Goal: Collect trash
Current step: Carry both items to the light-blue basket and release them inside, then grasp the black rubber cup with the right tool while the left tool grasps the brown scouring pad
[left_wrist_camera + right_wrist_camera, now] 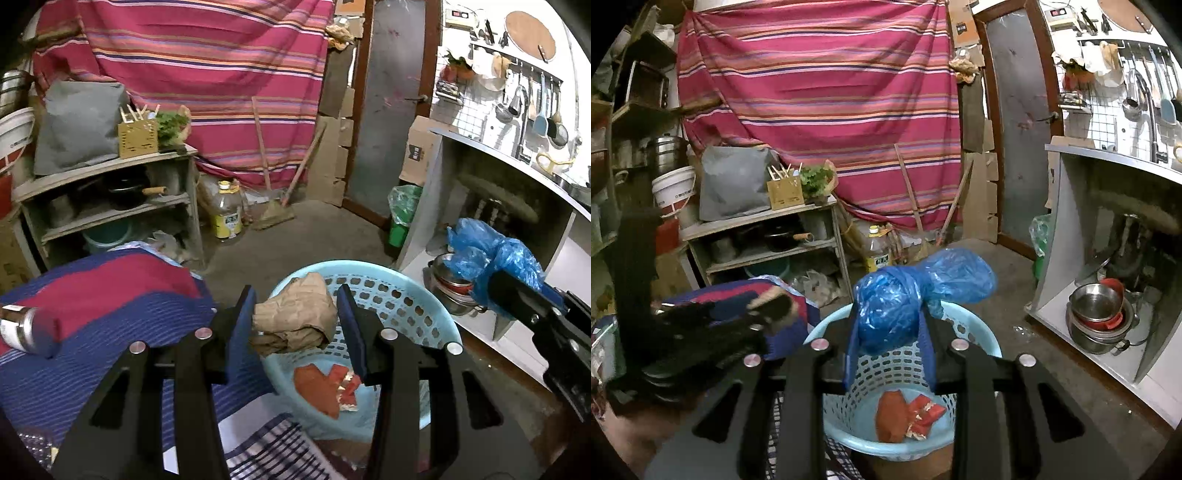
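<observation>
A light blue perforated basket (406, 306) stands on the floor by the bed; it also shows in the right wrist view (975, 332). Red wrappers (325, 387) lie in its bottom, seen in the right wrist view too (905, 413). My left gripper (301, 332) is open over the basket, and crumpled brown paper (295, 317) sits between its fingers, apart from both pads. My right gripper (888, 332) is shut on a crumpled blue plastic bag (897, 306) above the basket rim. That bag (487, 254) and the right gripper appear at the right of the left wrist view.
A bed with a blue and red striped blanket (110, 314) lies to the left, with a metal can (26, 328) on it. A shelf unit (118, 206), an oil bottle (225, 214), a green bin (402, 218) and a counter with pots (1097, 317) stand around.
</observation>
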`<state>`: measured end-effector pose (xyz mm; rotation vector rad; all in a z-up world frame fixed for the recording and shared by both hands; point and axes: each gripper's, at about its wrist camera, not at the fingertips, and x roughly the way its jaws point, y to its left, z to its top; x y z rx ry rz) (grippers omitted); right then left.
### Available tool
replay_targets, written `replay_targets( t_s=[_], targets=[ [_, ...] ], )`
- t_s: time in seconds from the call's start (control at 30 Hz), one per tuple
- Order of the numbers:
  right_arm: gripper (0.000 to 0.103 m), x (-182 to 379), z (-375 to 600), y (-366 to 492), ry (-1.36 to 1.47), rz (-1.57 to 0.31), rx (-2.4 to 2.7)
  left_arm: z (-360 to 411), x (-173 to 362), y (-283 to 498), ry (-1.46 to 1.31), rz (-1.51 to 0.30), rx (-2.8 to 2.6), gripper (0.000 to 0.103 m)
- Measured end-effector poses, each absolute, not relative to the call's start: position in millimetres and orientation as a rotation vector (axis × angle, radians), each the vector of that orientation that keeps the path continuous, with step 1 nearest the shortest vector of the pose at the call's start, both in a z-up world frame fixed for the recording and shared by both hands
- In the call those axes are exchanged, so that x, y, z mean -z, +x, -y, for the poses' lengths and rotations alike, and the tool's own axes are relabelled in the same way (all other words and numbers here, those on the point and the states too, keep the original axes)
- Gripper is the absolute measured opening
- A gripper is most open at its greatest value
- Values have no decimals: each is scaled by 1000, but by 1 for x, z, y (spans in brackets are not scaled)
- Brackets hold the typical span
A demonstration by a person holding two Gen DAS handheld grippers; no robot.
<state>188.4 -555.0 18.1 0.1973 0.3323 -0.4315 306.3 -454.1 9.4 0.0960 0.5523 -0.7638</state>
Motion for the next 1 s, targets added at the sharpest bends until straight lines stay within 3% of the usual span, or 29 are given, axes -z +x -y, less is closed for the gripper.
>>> replay_targets(
  t_s=[0.13,0.23,0.57,1.0],
  targets=[
    [31,-12,559,189,232,-319,458,464,-2,313,100,-569,770,50],
    [59,-8,560,188,252,-319,483,465,-1,316,97,-560,752,62],
    [59,-19,556,182,250,-276,476,432,-18,317,68,-538,702,62],
    [59,-51,487,193,135,-254,390,312,-48,303,27,-496,534,62]
  ],
)
